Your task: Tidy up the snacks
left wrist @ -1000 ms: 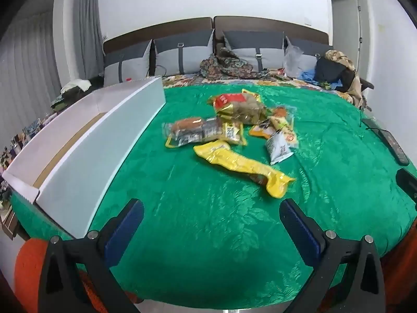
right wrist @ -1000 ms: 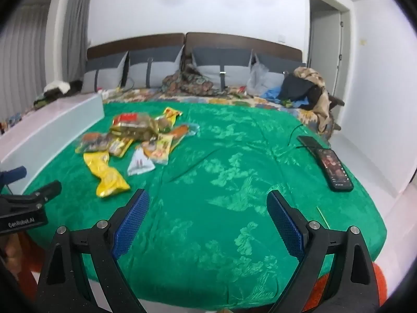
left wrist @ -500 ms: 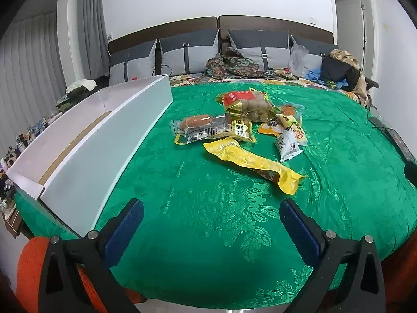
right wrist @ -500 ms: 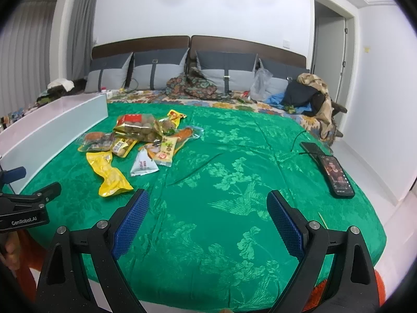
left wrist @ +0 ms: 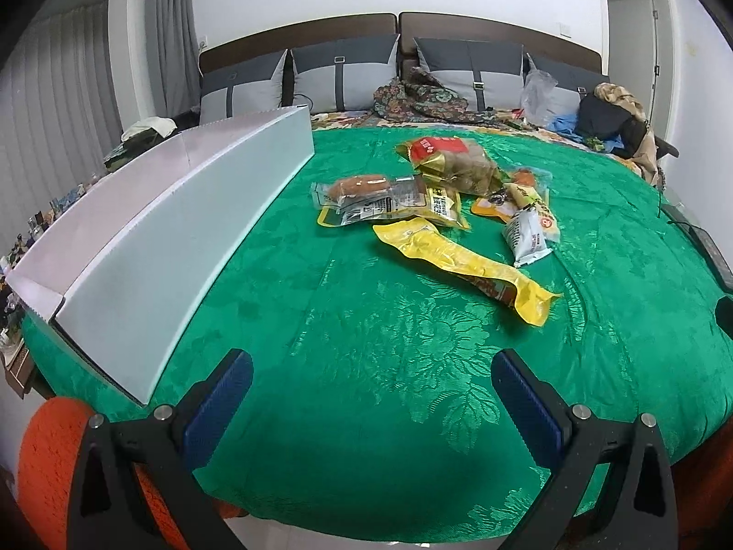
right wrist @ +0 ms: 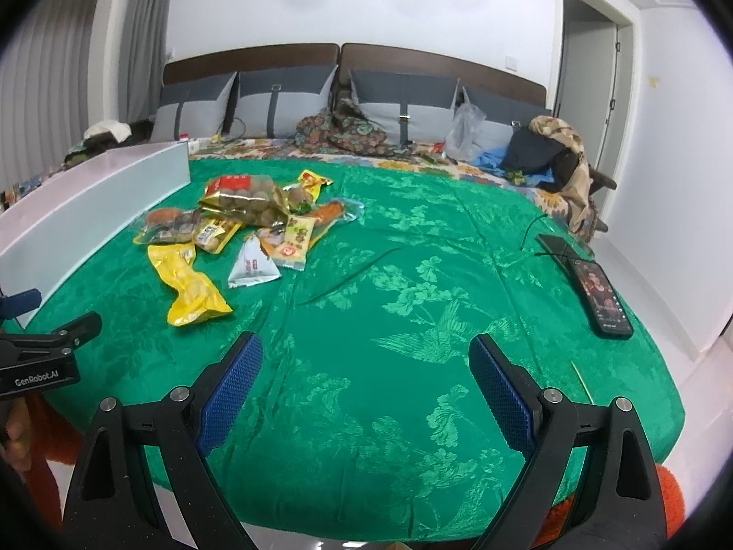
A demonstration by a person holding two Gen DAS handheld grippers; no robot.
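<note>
Green bedspread (left wrist: 366, 366) fills both views, with the snack packets (left wrist: 440, 201) heaped in the upper middle of the left view beside a long white box (left wrist: 183, 229), while the left gripper (left wrist: 371, 385) and right gripper (right wrist: 366, 371) hover low in frame, jaws apart and empty.

Left gripper (left wrist: 372, 382) and right gripper (right wrist: 366, 366), jaws wide apart, empty.

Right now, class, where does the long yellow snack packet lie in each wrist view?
Left wrist: long yellow snack packet lies right of centre, nearest of the pile.
Right wrist: it lies at lower left, nearest the camera.
Shared landmark: the white box, left of it in both.
</note>
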